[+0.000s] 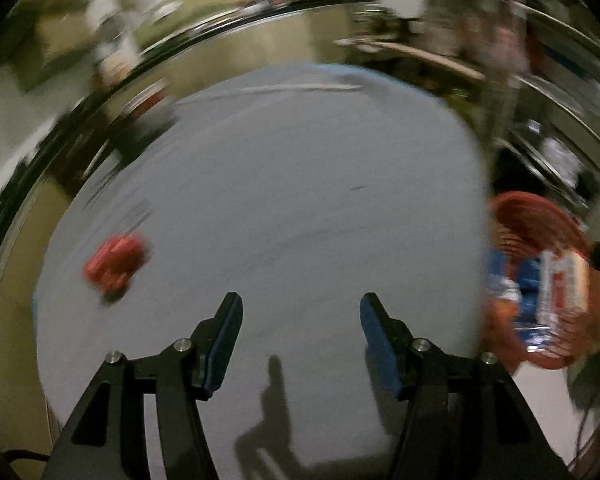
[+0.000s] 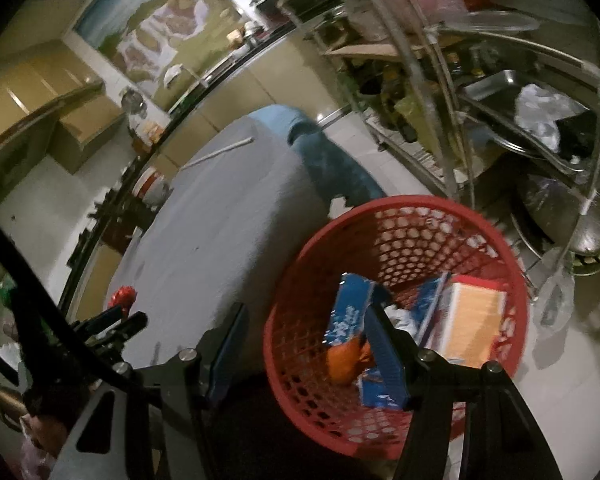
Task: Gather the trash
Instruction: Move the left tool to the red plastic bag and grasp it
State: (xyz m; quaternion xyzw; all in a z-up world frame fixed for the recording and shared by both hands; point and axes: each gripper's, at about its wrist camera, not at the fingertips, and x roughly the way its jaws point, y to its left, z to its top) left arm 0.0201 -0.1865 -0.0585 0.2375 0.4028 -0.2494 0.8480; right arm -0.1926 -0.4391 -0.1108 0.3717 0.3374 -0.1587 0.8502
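A crumpled red wrapper [image 1: 114,262] lies on the grey table [image 1: 284,184], left of my left gripper [image 1: 300,312]. That gripper hovers over the bare tabletop, open, with nothing between its fingers. A red mesh basket [image 2: 420,216] hangs off the table's right edge; it also shows in the left wrist view [image 1: 536,216]. It holds blue wrappers [image 2: 346,316], an orange-and-white carton [image 2: 472,320] and an orange scrap. My right gripper [image 2: 308,332] straddles the basket's near rim, one finger outside and one inside. Whether the pads press on it is unclear. The red wrapper [image 2: 122,295] appears at far left.
A thin white stick [image 2: 216,152] lies near the table's far end. A blue cloth [image 2: 332,164] drapes over the far corner. A metal rack [image 2: 500,92] with trays and bags stands right of the basket. Cabinets and a counter run along the back left.
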